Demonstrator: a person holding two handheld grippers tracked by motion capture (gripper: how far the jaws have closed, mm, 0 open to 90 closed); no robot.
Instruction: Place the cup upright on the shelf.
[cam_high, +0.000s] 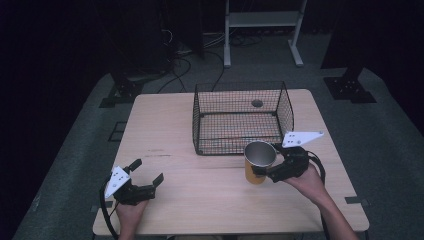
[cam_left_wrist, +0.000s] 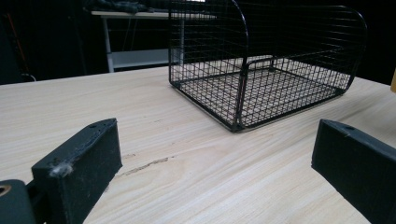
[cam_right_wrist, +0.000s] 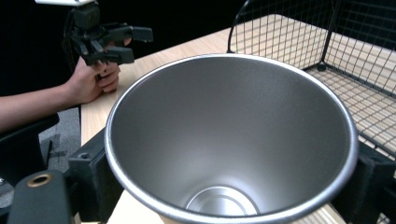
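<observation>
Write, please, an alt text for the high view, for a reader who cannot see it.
The right gripper holds an upright metal cup, orange outside, just in front of an empty black wire basket on a light wooden table. The left gripper rests open near the table's front left, holding nothing.

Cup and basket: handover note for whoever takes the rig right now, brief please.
Right gripper: shut on the metal cup, one jaw on each side of its wall just below the rim. The cup is upright, mouth up, empty inside, and appears lifted just in front of the wire basket.
Left gripper: open, holding nothing, low over the near left part of the table.
Done: cup grasped and brought to the basket's near edge.
Left: probably carry the cup over the near wall, set it down in the empty basket, then release. Watch the rim against the wire on the way over.
</observation>
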